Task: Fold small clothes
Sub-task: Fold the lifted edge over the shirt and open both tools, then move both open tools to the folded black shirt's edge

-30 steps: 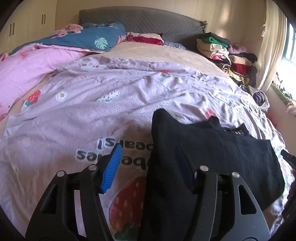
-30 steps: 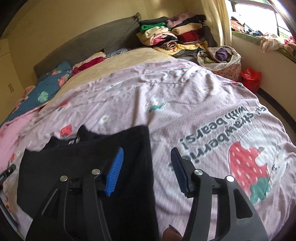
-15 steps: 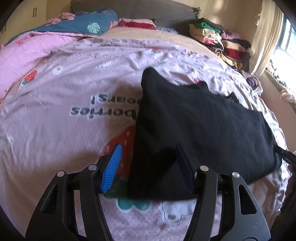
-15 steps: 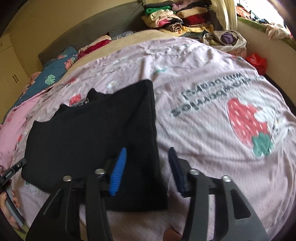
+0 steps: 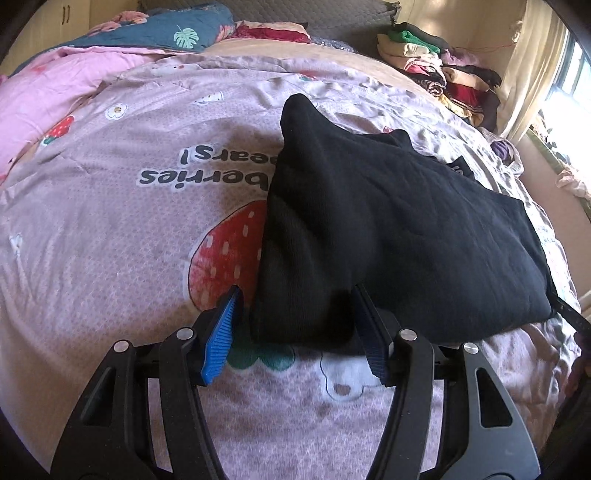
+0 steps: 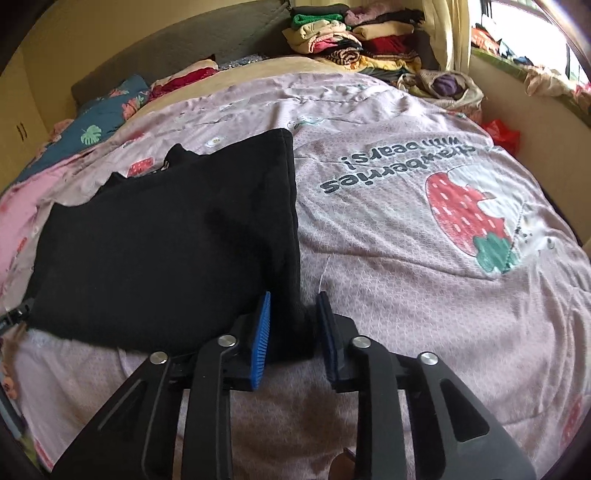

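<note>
I am holding my left gripper [image 5: 295, 328] wide apart around the black top's [image 5: 388, 221] near corner. My right gripper [image 6: 293, 332] is pinching its other near corner.

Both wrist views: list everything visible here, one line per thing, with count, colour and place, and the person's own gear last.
black garment: one, black, flat on the quilt's near part
quilt: one, lilac with strawberry print and lettering, covering the bed
pink blanket: one, pink, bunched at the bed's left side
leaf-print pillow: one, dark teal, by the headboard
headboard: one, grey, at the bed's far end
stack of clothes: one pile, mixed colours, far right corner
red bag: one, red, on the floor right of the bed
curtain: one, cream, by the window
left gripper: black with blue pads, jaws open around the garment's near corner
right gripper: black with blue pads, jaws narrowly straddling the garment's other near corner
</note>
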A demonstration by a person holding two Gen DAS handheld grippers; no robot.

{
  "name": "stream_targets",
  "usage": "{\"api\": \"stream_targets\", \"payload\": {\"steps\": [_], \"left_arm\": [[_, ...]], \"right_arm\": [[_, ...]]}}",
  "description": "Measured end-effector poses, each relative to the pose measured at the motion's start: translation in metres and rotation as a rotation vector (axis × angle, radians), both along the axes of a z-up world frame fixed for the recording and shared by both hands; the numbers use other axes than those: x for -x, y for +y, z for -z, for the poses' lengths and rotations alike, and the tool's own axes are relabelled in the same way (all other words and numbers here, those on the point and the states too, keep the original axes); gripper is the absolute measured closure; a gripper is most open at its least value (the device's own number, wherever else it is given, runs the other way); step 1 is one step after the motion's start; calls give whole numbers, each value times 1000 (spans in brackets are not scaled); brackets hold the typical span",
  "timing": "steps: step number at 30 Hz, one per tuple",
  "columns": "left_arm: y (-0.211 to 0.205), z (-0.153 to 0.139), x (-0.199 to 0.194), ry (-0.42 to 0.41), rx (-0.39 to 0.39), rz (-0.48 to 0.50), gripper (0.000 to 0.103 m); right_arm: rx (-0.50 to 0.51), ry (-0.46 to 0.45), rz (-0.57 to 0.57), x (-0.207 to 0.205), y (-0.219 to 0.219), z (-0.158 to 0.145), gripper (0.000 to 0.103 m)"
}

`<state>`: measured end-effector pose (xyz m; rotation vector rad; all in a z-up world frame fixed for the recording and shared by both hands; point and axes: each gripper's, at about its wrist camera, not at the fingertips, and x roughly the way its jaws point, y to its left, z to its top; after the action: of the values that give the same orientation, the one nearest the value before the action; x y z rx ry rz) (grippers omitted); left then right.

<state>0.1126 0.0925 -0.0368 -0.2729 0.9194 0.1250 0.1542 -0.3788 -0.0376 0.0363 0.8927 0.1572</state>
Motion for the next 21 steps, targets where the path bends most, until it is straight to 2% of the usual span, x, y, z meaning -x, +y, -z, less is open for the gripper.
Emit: {"api": "stream_targets", "payload": {"steps": [1,4,5,8,10,12,14,17,21], "left_arm": [[0,-1,2,-2,1,-1,51],[-1,-4,7,-6,1,-3,48],[-1,-5,8,-6,0,-6,37],[0,-8,14,-12,-2,-12,35],[-1,-10,17,-16,-6,-12,35],[0,-13,20,-21,-7,-14,31],[1,-17,24,-29,-7,-20,22],[3,-22,28,-37,-16,-26,14],[7,-25,34,-46,-25,-40,10]], "right_arm": [[0,-6,1,1,1,-1,61],[7,-30,10,8,0,-4,42],[7,-40,10,11,0,-6,38],[3,-70,9,17,2,-10,32],[0,-93,0,22,5,-14,19],[8,-127,-15,28,10,-20,15],[19,-147,-40,32,17,-24,13],[34,-161,-75,37,29,-26,10],[65,-187,-138,46,53,-32,7]]}}
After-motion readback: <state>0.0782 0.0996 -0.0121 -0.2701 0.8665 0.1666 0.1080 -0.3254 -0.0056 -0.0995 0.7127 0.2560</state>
